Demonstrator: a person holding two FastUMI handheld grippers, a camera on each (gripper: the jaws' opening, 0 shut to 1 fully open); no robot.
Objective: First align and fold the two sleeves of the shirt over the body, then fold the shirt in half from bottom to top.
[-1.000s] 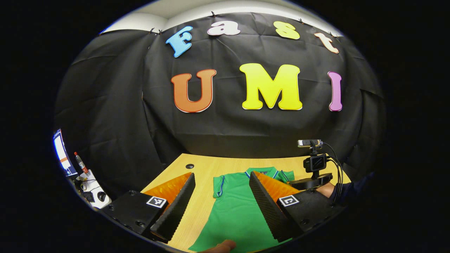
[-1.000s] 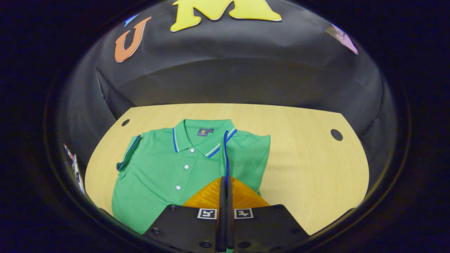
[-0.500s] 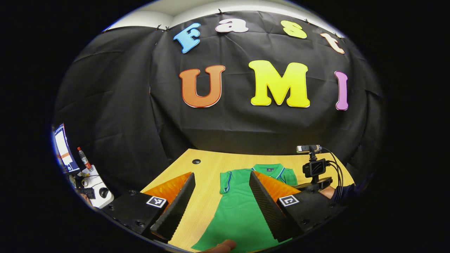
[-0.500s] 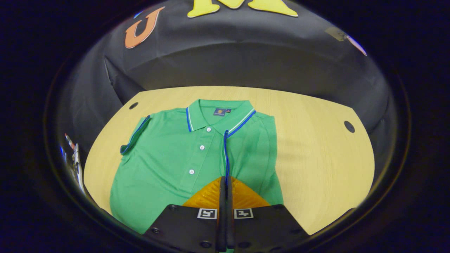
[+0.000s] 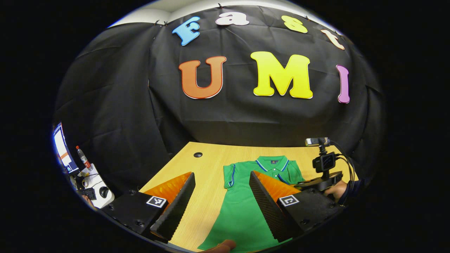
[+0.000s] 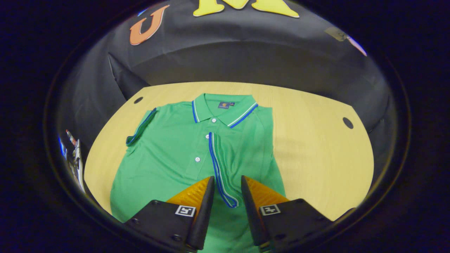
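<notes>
A green polo shirt with blue trim lies face up on the wooden table, collar at the far end. One sleeve is folded over the body, and its blue cuff lies between the fingers of my right gripper, which stands open just above it without touching. The other sleeve sticks out flat to the side. My left gripper is open and holds nothing, hovering over the shirt near its hem side. Past it, a hand holds the right gripper over the shirt.
The table has round cable holes near its far corners. A side desk with a monitor, a bottle and small gear stands off the table's left. A fingertip shows at the bottom edge of the left gripper view.
My right gripper has gone from shut on the sleeve's blue cuff to open, and the sleeve now lies flat on the shirt's body. The left gripper has shifted only slightly.
</notes>
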